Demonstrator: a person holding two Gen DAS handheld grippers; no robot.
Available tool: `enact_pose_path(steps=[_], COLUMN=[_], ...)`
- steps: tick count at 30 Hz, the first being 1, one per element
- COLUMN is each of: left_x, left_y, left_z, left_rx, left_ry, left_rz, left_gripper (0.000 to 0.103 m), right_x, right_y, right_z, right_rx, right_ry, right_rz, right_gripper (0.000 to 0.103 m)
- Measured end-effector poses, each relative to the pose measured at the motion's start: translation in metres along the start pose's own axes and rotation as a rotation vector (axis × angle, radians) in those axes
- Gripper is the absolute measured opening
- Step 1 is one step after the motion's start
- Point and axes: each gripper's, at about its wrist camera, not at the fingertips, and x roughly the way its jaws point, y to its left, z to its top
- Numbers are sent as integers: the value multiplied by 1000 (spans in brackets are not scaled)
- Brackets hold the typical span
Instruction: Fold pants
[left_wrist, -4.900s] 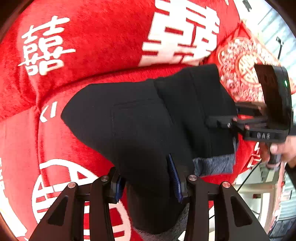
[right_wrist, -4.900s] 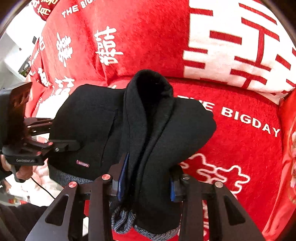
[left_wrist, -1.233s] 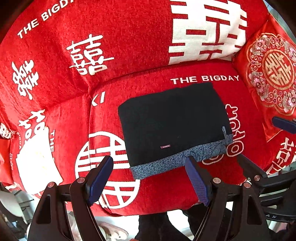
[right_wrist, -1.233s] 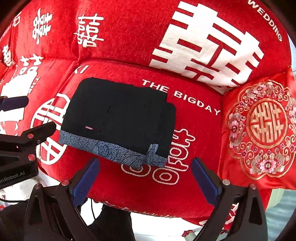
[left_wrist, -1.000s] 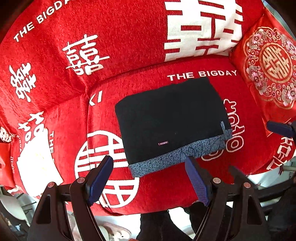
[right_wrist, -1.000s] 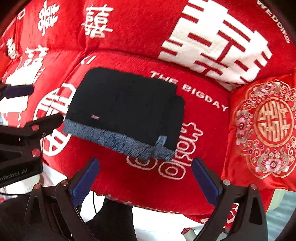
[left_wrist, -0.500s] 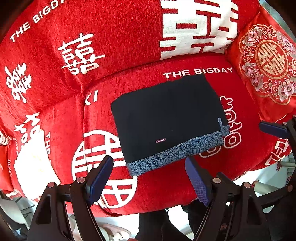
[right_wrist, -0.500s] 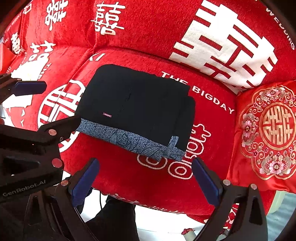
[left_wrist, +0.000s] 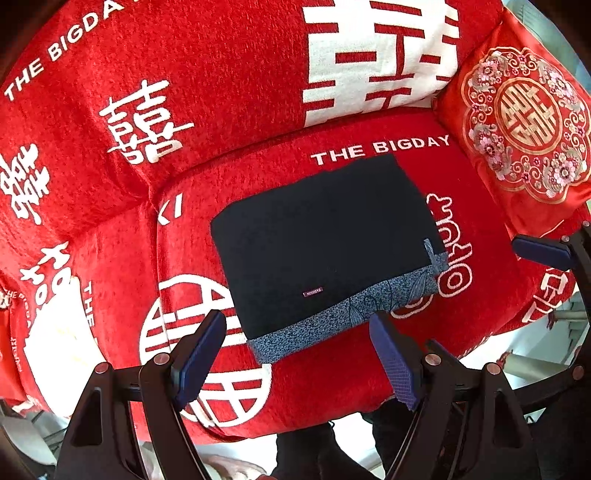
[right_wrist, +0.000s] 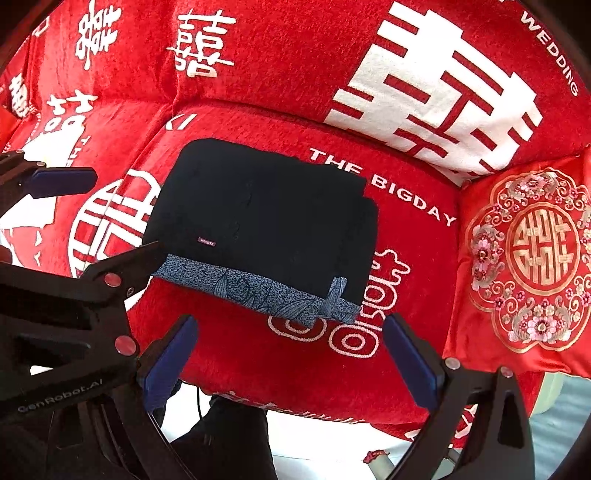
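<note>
**Both tongs wide apart, pants folded flat on the sofa seat**

My left gripper (left_wrist: 299, 356) has its blue pads spread wide with nothing between them; it hangs off the front edge of the seat, clear of the cloth. My right gripper (right_wrist: 290, 360) is spread just as wide and also carries nothing. From the right wrist view I see the left tool at the left side of the frame, its near finger overlapping the pants' near-left corner in the picture; I cannot tell whether it touches.

The pants (left_wrist: 321, 240) lie as a folded black rectangle in the middle of the red sofa cover (left_wrist: 229, 92), just below the words "THE BIGDAY". A blue-grey patterned waistband (right_wrist: 258, 288) runs along the near edge, with a small label (left_wrist: 313, 293) on the black just above it. An embroidered red cushion (right_wrist: 532, 266) sits beside the pants on the right, apart from them.
</note>
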Motion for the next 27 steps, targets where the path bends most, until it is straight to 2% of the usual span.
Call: enact_pose_path(steps=[5,13,19,27], left_x=[1,-8,-7,-18], left_y=[1,9,13,10], left_z=[2,4,1,-1], left_rx=[14,17,18,36], left_ry=[5,-22,-22,-62], left_rz=[1,-36,15,68], left_gripper=[81,81,81,81], right_x=[-4,-8,-11,-13], right_y=[0,0,2,5], right_z=[2,4,5,6], right_rx=[12,39,42,29], right_ry=[-1,-2,-5,-8], right_rz=[-18,-27,-29,-27], right_gripper=[100,100,100,100])
